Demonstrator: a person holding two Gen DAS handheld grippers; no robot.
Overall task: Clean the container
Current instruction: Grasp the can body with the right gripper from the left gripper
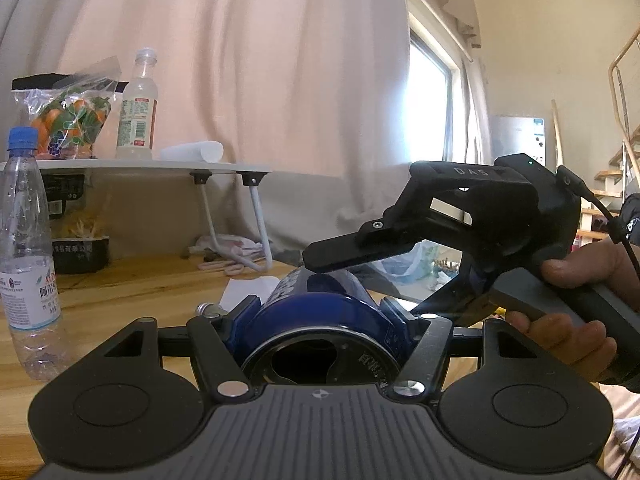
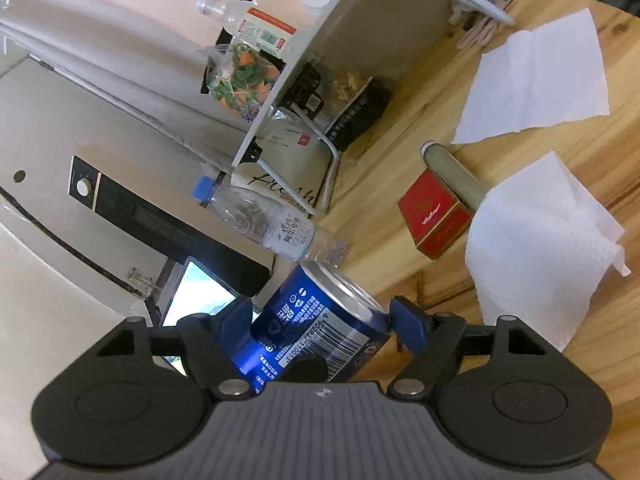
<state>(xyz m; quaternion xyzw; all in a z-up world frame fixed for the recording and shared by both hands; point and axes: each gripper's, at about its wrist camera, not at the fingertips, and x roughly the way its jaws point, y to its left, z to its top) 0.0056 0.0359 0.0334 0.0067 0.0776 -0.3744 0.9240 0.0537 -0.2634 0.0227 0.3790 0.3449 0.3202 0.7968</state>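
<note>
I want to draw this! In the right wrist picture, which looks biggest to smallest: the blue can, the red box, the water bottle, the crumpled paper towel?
1. Crumpled white paper towel
2. Blue metal can, though it's nearest the camera
3. Clear plastic water bottle
4. Red cardboard box

My left gripper (image 1: 320,312) clamps the blue can (image 1: 316,312) on its side, blue pads against both flanks, opened top facing my camera; my right gripper (image 1: 348,258) comes in from the right in my hand (image 1: 580,300), one black finger lying just over the can's far end, its closure unclear; a water bottle (image 1: 26,248) stands left on the wooden table (image 1: 132,280); a white tissue (image 1: 248,290) lies beyond the can; a juice bottle (image 1: 138,106) and fruit bag (image 1: 66,120) sit on a small white stand (image 1: 160,165).
</note>
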